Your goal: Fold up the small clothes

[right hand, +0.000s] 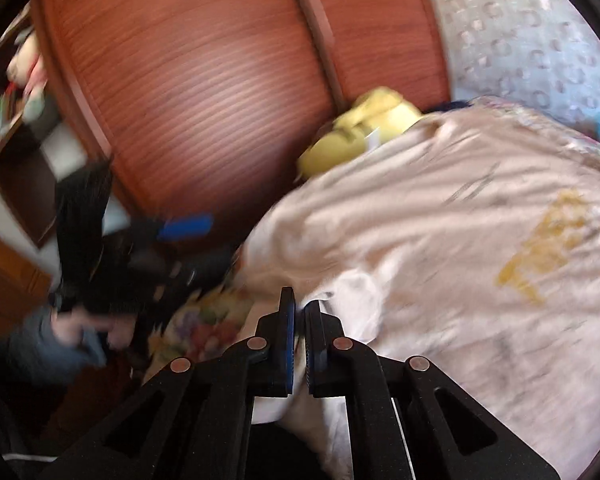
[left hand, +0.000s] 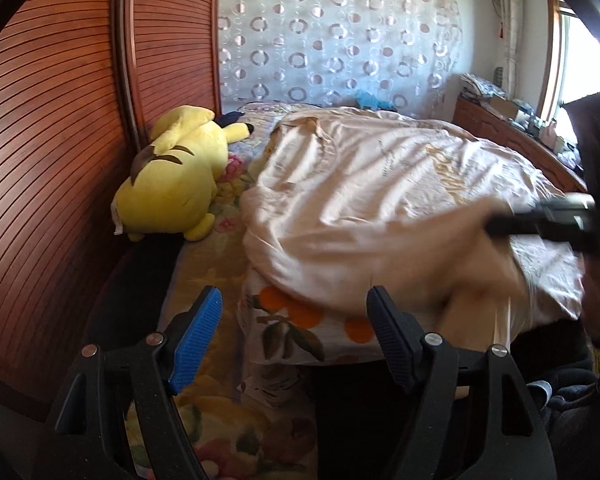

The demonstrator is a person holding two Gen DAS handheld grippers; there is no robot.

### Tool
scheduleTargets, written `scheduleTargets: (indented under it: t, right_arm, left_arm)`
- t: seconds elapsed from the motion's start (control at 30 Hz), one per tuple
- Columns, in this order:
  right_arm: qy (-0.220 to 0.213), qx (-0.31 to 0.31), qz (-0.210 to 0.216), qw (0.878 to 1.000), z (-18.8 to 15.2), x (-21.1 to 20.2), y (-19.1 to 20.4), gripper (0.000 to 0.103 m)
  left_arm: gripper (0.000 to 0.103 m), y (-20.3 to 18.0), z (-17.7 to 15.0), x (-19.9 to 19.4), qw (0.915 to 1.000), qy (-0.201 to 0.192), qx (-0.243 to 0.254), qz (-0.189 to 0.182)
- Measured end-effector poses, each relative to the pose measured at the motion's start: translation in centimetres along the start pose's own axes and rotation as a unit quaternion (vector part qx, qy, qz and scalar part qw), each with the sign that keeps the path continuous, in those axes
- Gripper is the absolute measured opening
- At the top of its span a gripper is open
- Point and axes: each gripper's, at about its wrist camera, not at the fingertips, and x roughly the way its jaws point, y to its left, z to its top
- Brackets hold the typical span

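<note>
Fabric of the pale pink garment [left hand: 380,200], spread across the bed [left hand: 204,304] in the left wrist view, appeared light, soft and prone to wrinkling, best taken at a hem or corner; the left gripper [left hand: 296,344] hung with fingers wide apart and empty above the near edge, a yellow plush toy [left hand: 172,176] lying beside the garment against the wooden wardrobe [left hand: 60,140]. In the right wrist view, the right gripper [right hand: 300,320] had its fingers closed together on the garment's near edge [right hand: 352,292], with the toy clear of the fold.
</note>
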Motion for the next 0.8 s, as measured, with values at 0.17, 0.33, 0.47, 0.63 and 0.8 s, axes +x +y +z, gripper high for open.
scheduleTargets:
  t: [0.17, 0.33, 0.47, 0.63, 0.8]
  right_arm:
    - [0.027, 0.035, -0.040, 0.998, -0.3, 2.4, -3.1, 0.004]
    - [0.038, 0.043, -0.048, 0.997, -0.5, 3.1, -3.1, 0.008]
    - [0.022, 0.025, -0.073, 0.997, -1.0, 0.2, -2.7, 0.026]
    - [0.026, -0.012, -0.073, 0.997, -3.6, -3.0, 0.5, 0.028]
    - [0.052, -0.059, -0.015, 0.997, -5.4, -2.0, 3.8, 0.028]
  left_arm:
    - [0.076, -1.4, 0.1, 0.2, 0.9996, 0.005, 0.018, -0.023]
    - [0.076, -3.0, 0.9, 1.5, 0.9983, 0.009, 0.049, -0.030]
    - [0.076, -3.9, 1.8, 2.4, 0.9967, 0.013, 0.075, -0.026]
    - [0.076, -4.0, 2.6, 2.0, 0.9956, 0.001, 0.088, -0.032]
    - [0.073, -3.4, 2.9, 1.9, 0.9965, -0.003, 0.075, -0.038]
